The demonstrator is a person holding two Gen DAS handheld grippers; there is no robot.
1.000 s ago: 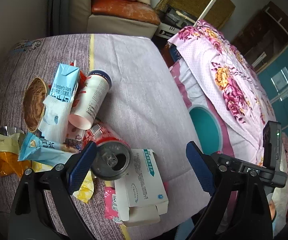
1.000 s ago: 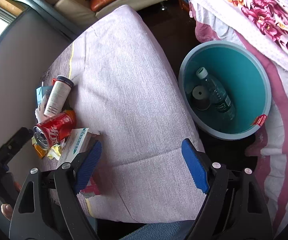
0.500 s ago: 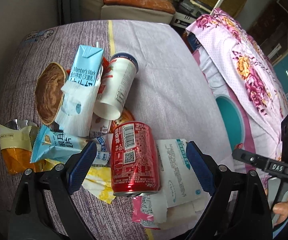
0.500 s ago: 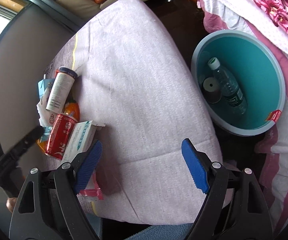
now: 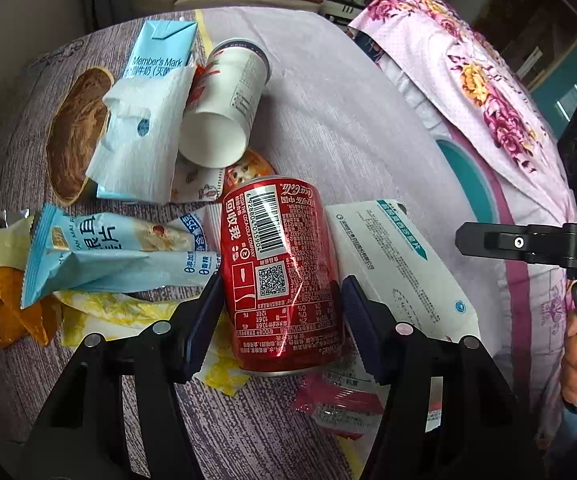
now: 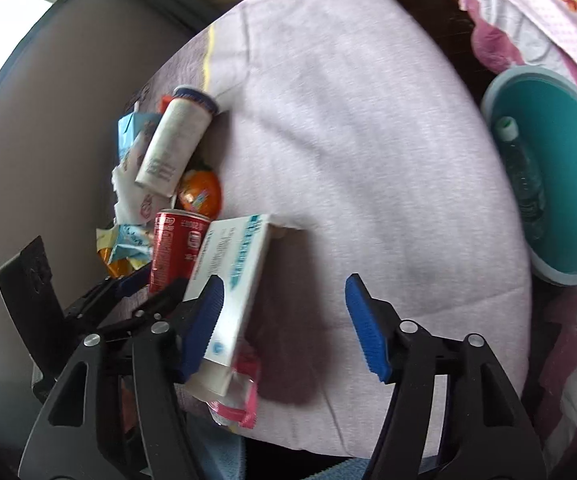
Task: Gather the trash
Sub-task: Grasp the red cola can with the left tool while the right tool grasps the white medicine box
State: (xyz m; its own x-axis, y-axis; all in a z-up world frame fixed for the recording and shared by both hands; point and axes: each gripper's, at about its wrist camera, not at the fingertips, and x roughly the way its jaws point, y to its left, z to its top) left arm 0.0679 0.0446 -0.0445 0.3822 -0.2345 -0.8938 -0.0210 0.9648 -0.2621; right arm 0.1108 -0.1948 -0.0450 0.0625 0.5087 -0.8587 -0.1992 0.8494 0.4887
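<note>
- Left wrist view: the left claw [image 5: 282, 312] straddles the red cola can [image 5: 282, 272], one blue pad on each flank. The jaws are closing and the pads look to be just meeting the can's sides, so I take it as gripped or nearly so. The can lies on its side on the desk [image 5: 348, 120], which is why the claw comes in steeply from above, across its width.
- Just right of the claw lies the white medicine box [image 5: 400, 264], touching the can. A pink wrapper [image 5: 340, 404] sits under its near end.
- Left of the claw lie a blue snack wrapper [image 5: 108, 256] and yellow and orange packets. Beyond the claw are a tipped paper cup [image 5: 224, 112] and a blue milk carton [image 5: 160, 52] under a tissue.
- Right wrist view: the right claw [image 6: 284, 320] has its jaws closing. Its left pad lies against the medicine box [image 6: 232, 276], its right pad hangs clear over bare cloth, so nothing is clamped yet.
- Far right of that claw, off the desk edge, stands the teal bin [image 6: 560, 184] with a plastic bottle [image 6: 524, 176] inside, likely where the trash goes.
</note>
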